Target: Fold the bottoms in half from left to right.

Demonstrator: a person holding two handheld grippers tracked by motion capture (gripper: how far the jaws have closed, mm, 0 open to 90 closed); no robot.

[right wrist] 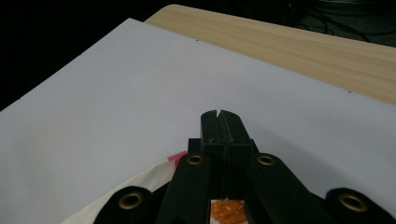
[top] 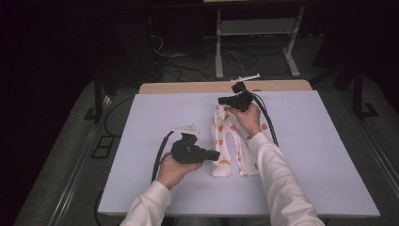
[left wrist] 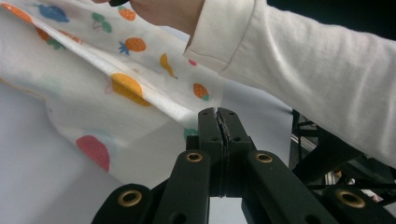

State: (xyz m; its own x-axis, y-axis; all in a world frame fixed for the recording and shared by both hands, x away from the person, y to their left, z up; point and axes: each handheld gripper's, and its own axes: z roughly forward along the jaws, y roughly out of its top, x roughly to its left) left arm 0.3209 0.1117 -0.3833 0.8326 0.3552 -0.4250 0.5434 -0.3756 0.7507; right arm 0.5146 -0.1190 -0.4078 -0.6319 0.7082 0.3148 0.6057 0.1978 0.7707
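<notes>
1. Where the person's arms come in at the near edge of the table (top: 141,197), both white sleeves (top: 282,188) lie over the pale sheet that covers it.
2. The left hand holds the left gripper (top: 212,155) near the middle of the table, and it points sideways at the cloth.
3. In the left gripper view, its two black jaws are pressed together on the edge of the white cloth (left wrist: 93,93), so the left gripper (left wrist: 218,114) is clamped on it.
4. The cloth has little fruit pictures on it, like oranges and strawberries.
5. In the high view the cloth (top: 225,141) lies in a long, bunched shape, just beside the left gripper and under the right hand.
6. Farther off, the right hand holds the right gripper (top: 226,100) at the far end of the cloth.
7. In the right gripper view, the right gripper (right wrist: 219,116) has its jaws shut tight, with a bit of cloth (right wrist: 140,182) pinched low between them.
8. Past the sheet is the bare wooden edge of the table (right wrist: 299,46).
</notes>
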